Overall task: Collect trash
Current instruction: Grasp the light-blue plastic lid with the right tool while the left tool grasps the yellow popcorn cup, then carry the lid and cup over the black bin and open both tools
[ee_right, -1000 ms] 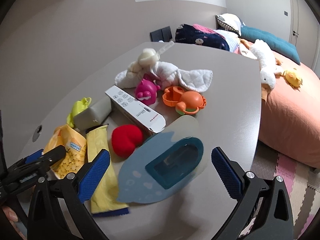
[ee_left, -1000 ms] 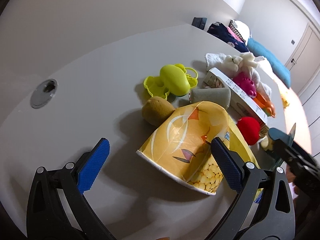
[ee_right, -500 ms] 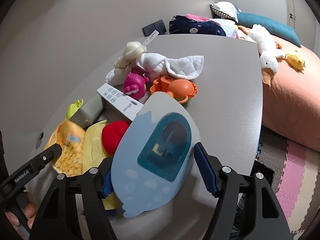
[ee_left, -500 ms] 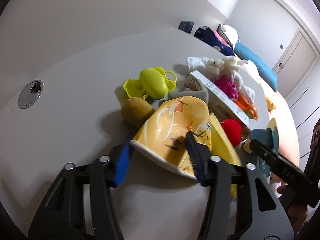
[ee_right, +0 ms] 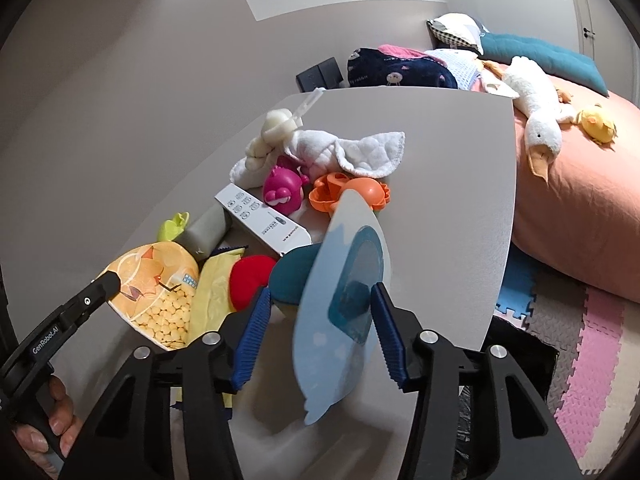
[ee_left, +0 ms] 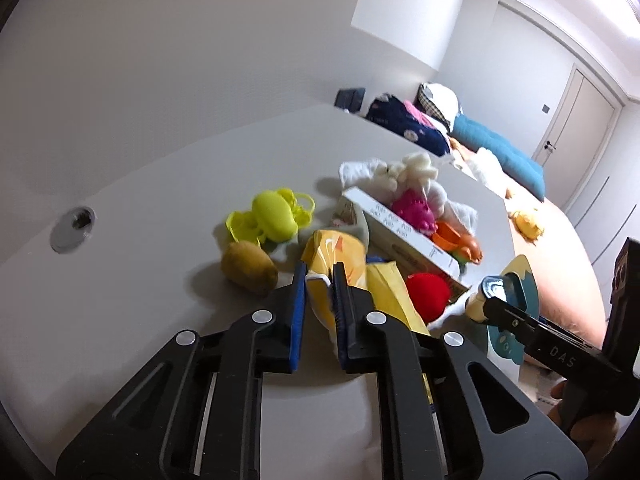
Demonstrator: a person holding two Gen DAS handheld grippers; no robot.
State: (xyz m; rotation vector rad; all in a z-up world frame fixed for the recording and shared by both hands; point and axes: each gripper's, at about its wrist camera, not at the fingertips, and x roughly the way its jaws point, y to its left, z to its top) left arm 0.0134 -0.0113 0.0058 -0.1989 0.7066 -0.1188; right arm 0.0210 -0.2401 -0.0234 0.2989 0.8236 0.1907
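My left gripper (ee_left: 319,280) is shut on the edge of a yellow-orange snack bag (ee_left: 340,252) printed with corn kernels; the bag also shows in the right wrist view (ee_right: 156,292), held a little off the table. My right gripper (ee_right: 320,320) is shut on a light blue blister card (ee_right: 340,312) with a dark teal plastic bubble, tilted up on edge above the grey table (ee_right: 440,208). A flat yellow wrapper (ee_right: 214,292) lies between the two grippers, next to a red ball (ee_right: 250,280).
On the table lie a white carton (ee_right: 260,224), a pink toy (ee_right: 282,190), an orange toy (ee_right: 348,192), a white cloth (ee_right: 352,148), a lime toy (ee_left: 272,220) and a brown kiwi-like fruit (ee_left: 250,266). A bed with plush toys (ee_right: 568,168) stands right of the table.
Both grippers have closed: the left on the corn snack bag, the right on the blue blister card. Both items have lifted and tilted up off the table.
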